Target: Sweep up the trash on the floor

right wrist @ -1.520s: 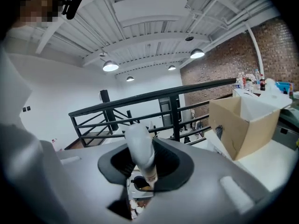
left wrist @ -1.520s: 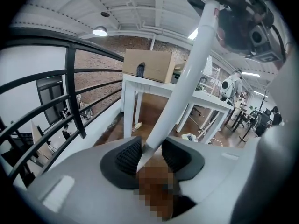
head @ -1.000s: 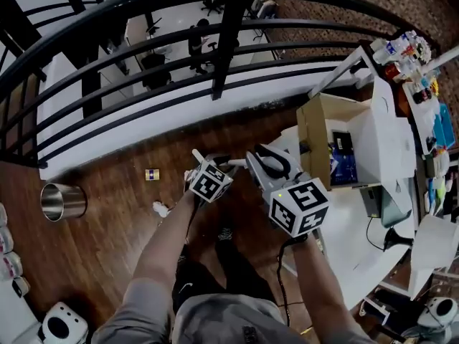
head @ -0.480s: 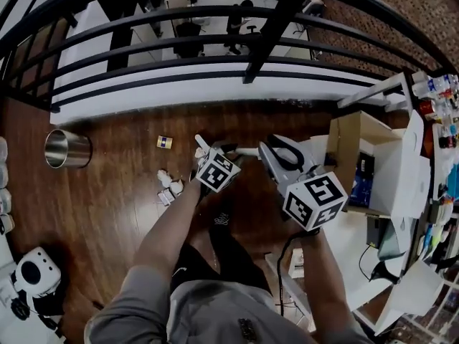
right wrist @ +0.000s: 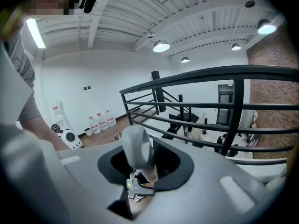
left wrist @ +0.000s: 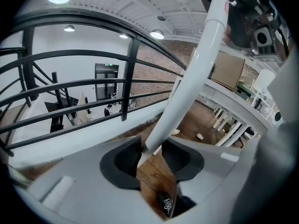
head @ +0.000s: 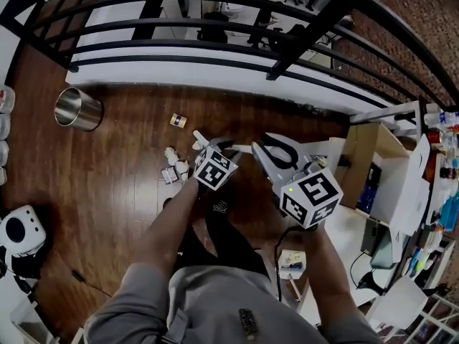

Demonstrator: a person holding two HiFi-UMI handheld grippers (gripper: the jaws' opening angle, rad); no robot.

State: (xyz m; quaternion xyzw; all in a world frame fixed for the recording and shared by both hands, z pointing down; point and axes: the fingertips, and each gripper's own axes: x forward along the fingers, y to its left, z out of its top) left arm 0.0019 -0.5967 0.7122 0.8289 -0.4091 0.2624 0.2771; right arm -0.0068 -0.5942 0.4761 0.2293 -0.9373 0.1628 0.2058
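I hold a white broom handle (left wrist: 187,83) in both grippers. My left gripper (head: 203,147) is shut on its lower part, and the handle rises from the jaws (left wrist: 152,155) toward the upper right. My right gripper (head: 276,153) is shut on the handle's grey top end (right wrist: 138,148), which stands between its jaws (right wrist: 140,171). Crumpled white scraps of trash (head: 172,169) lie on the dark wood floor just left of the left gripper. A small yellow and blue box (head: 178,120) lies a little farther off. The broom's head is hidden.
A shiny metal bin (head: 79,110) stands at the upper left near the black railing (head: 215,31). A white round device (head: 14,231) sits at the left edge. An open cardboard box (head: 362,156) and a cluttered white table (head: 401,192) fill the right side.
Both grippers have swung left together with the handle. The trash scraps now lie right beside the left gripper, and the bin and box have shifted right in the view.
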